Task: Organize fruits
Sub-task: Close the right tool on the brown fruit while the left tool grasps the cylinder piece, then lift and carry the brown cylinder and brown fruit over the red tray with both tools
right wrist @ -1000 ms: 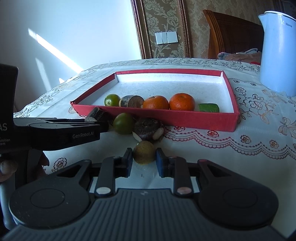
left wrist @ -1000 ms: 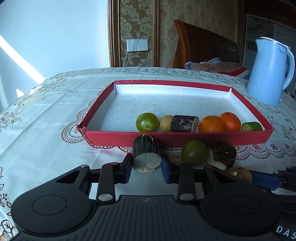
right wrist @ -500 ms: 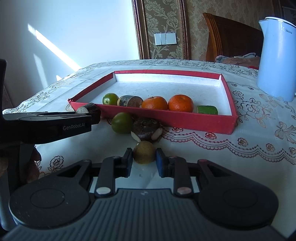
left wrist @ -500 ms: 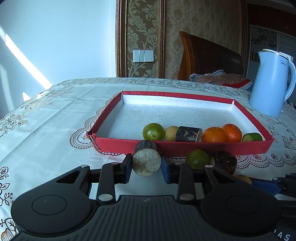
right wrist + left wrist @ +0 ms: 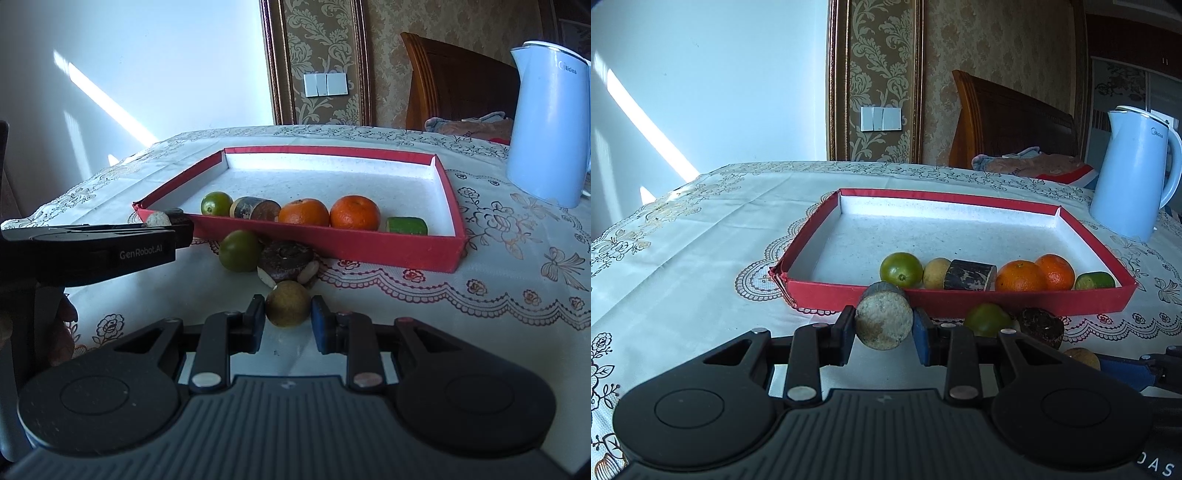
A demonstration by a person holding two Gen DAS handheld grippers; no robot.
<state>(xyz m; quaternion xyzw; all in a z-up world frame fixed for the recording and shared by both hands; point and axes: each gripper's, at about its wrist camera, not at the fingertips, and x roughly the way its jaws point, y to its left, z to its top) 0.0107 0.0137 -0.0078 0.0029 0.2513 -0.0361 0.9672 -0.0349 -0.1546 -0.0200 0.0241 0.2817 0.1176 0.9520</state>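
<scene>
A red tray [image 5: 960, 293] [image 5: 388, 246] holds a green citrus, a yellow fruit, a dark cane piece [image 5: 969, 275], two oranges [image 5: 1021, 277] and a lime in a row along its near wall. My left gripper [image 5: 884, 325] is shut on a dark-skinned cane piece [image 5: 882, 319] and holds it in the air before the tray's near wall. My right gripper [image 5: 288, 314] is shut on a small brown fruit [image 5: 288, 303] low over the cloth. A green fruit [image 5: 239, 251] and a dark round fruit [image 5: 288, 258] lie in front of the tray.
A light blue kettle [image 5: 1137, 173] [image 5: 546, 122] stands to the tray's right. The embroidered white tablecloth [image 5: 683, 240] covers the table. A wooden chair [image 5: 1008, 122] with clothes stands behind. The left gripper's body [image 5: 92, 251] crosses the left of the right wrist view.
My left gripper has risen with the cane piece, from the cloth to the height of the tray's wall. The right gripper, with the brown fruit, has hardly moved.
</scene>
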